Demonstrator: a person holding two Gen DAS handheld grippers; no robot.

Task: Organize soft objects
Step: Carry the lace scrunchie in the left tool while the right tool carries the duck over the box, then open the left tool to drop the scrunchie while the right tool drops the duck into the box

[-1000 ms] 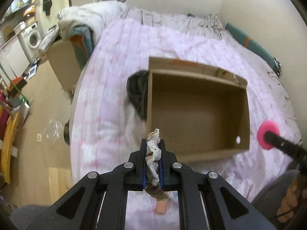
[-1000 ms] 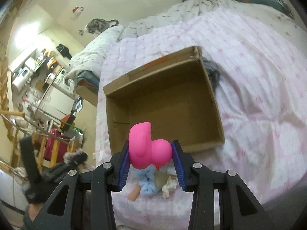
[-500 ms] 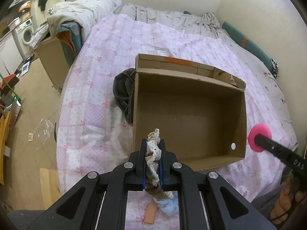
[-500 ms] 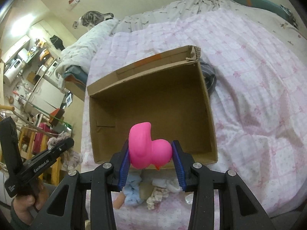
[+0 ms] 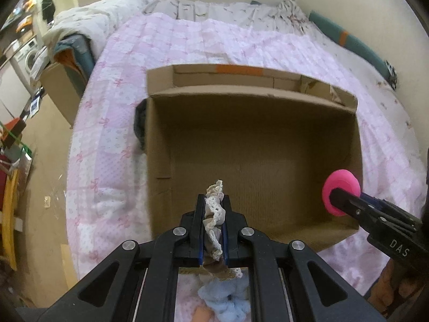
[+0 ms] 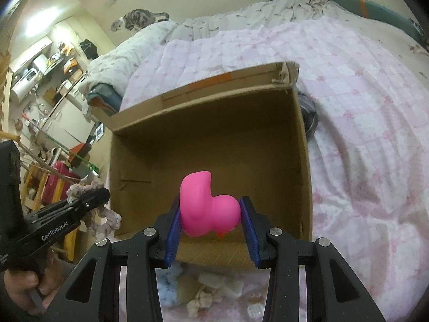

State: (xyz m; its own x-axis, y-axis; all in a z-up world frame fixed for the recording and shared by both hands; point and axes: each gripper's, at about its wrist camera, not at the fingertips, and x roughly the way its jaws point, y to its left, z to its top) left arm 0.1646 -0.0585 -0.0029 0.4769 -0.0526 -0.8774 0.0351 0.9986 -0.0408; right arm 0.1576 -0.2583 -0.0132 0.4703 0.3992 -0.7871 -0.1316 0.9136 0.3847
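Looking into the cardboard box (image 5: 254,145) on the pink quilt (image 5: 112,145), we see bare brown floor and walls, nothing inside it yet. One far flap (image 5: 236,76) carries an orange tape strip. A dark garment (image 5: 140,123) is tucked against the box's outer left wall in the left wrist view.

Our left gripper (image 5: 213,209) is pinched tight on a lace scrunchie (image 5: 214,214), cream and beige, which sticks up past the fingertips; it hangs over the box's near edge. Our right gripper (image 6: 210,214) is clamped on a pink rubber duck (image 6: 207,208), pads pressing both sides, orange beak poking down. The duck sits above the near part of the box opening. In the left wrist view the duck (image 5: 341,191) shows at the box's right wall.

More soft items lie on the quilt just in front of the box: a light blue fluffy piece (image 5: 224,299) and some cream lace bits (image 6: 203,302). A grey tabby cat (image 6: 138,21) stands on the white duvet at the far end.

Versus a second ago: the box fills much more of both views, both tools have come closer and lower toward it, each grip unchanged. The duck now overlaps the box interior instead of hanging short of it. Box contents same, none.
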